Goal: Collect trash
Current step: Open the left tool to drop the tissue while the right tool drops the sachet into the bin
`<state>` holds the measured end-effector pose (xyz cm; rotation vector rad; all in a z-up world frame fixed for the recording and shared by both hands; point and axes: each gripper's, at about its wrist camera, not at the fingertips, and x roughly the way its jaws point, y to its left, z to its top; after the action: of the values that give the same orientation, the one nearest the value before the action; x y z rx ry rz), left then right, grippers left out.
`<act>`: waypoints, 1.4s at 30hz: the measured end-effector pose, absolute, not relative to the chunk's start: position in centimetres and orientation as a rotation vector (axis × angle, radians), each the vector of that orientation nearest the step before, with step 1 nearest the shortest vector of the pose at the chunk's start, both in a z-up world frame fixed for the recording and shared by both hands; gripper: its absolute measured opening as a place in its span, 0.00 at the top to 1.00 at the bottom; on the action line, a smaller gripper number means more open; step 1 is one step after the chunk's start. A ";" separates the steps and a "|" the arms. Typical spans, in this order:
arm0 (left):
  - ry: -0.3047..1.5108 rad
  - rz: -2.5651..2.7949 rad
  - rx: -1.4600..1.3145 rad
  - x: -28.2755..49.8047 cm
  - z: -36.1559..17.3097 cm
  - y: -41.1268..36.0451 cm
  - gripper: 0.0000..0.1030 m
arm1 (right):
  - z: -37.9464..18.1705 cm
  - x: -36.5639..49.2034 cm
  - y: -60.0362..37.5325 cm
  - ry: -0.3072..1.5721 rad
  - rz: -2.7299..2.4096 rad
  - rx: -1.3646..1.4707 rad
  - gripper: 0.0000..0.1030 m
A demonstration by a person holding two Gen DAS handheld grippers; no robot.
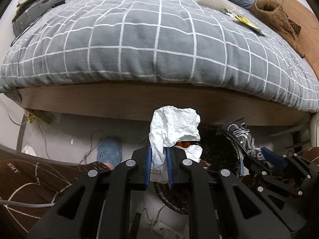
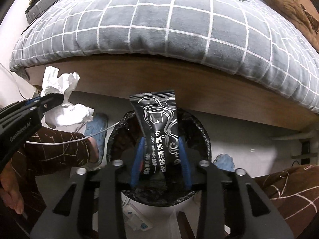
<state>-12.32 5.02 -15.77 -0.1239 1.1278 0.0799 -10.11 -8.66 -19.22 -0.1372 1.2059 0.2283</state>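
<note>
My left tongs (image 1: pixel 159 164) are clamped on a crumpled white tissue (image 1: pixel 174 127), the blue pads biting its lower tail while the bulk balloons up toward twelve o'clock. It is feather-light and soft, so it needs no force. I judge the risk to be that it clings to the pads or drifts on release, and I would let it go low over the bin. A pinch on the dense, wadded part holds better than one on a loose flap.

My right tongs (image 2: pixel 161 159) stand apart around a black wet-wipe packet (image 2: pixel 158 127), the jaws on either side of it with a gap showing at the left pad, so I do not count it as gripped. The packet stands nearly upright, its lower end down between the jaws, directly over the bin. It looks like glossy film: light, slick, a bit springy. The flat faces near the middle or the crimped end seal would be the place to take it. Loose as it is, I expect it to slide straight down.

The bin (image 2: pixel 201 131), lined with a black bag, sits at six o'clock from the bed (image 2: pixel 159 29), on the floor below its wooden edge. More litter lies on the quilt at one o'clock: a yellow wrapper (image 1: pixel 248 23).
</note>
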 end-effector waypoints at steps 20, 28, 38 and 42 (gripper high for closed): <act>1.153 -0.048 -0.065 -11.3 -16.6 -2.5 0.88 | -16.2 -10.7 -17.9 1.099 0.025 -0.065 0.12; 1.161 -0.096 -0.062 -11.4 -16.9 -5.6 0.86 | -15.3 -11.1 -20.7 1.080 -0.041 -0.034 0.11; 1.168 -0.070 -0.052 -11.8 -17.8 -6.4 0.51 | -14.8 -11.0 -20.8 1.068 -0.040 -0.026 0.11; 1.156 -0.055 -0.046 -12.0 -17.6 -5.6 0.39 | -14.7 -10.8 -20.2 1.065 -0.030 -0.034 0.11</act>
<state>-12.00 -5.61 -17.61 -0.0458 1.1560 -0.0555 -10.84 -20.17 -14.75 -0.0336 1.0654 -0.0305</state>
